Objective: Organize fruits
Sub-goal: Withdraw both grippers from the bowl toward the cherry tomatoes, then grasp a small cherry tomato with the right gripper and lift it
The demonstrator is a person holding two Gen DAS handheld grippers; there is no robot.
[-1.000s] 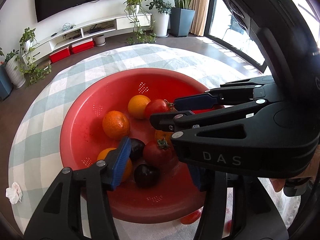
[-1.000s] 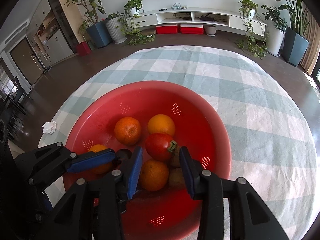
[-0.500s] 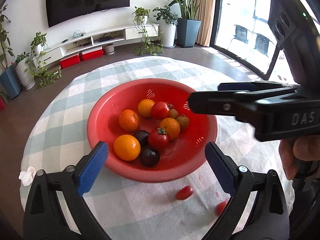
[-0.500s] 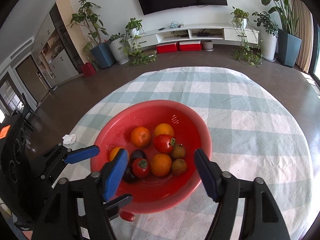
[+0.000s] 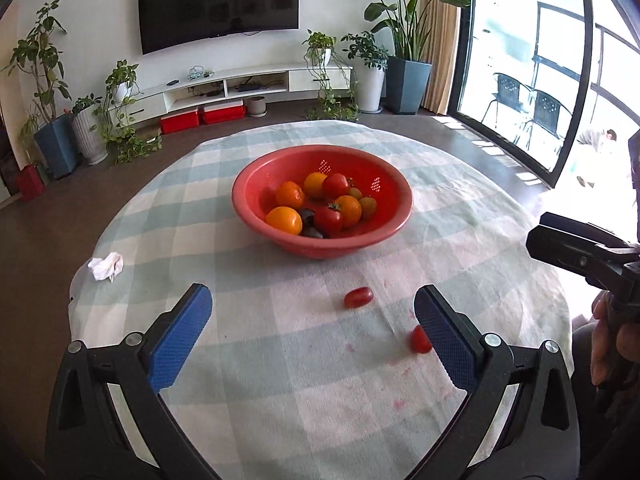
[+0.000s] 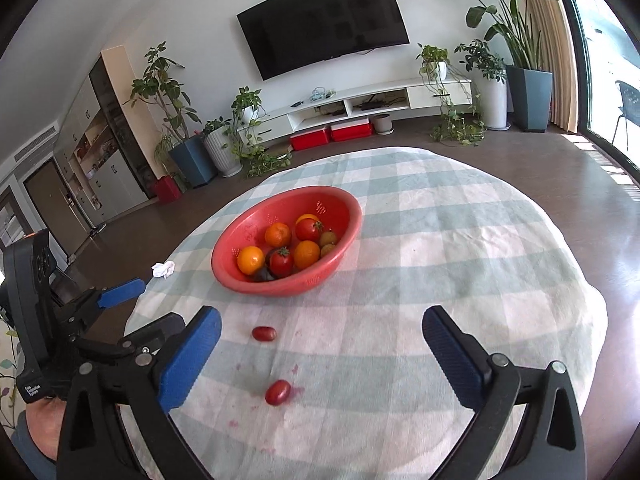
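Note:
A red colander bowl (image 5: 384, 224) (image 6: 240, 280) sits mid-table holding oranges (image 5: 284, 220), red tomatoes (image 5: 329, 219), dark plums and small green-brown fruits (image 5: 367, 206). Two small red cherry tomatoes lie loose on the cloth: one (image 5: 358, 297) (image 6: 264, 333) nearer the bowl, one (image 5: 419, 339) (image 6: 277, 392) closer to me. My left gripper (image 5: 312, 336) is open and empty, well back from the bowl. My right gripper (image 6: 320, 356) is open and empty, also back from the bowl; it shows at the right edge of the left wrist view (image 5: 580, 256).
The round table has a green-and-white checked cloth (image 5: 280, 400) with pink juice stains near the loose tomatoes. A crumpled white tissue (image 5: 106, 266) (image 6: 163, 269) lies near the left table edge. Potted plants, a TV unit and a window stand beyond the table.
Both grippers have pulled back and up from inside the bowl to well short of it, and their jaws have opened wide. The fruits in the bowl have stayed in place.

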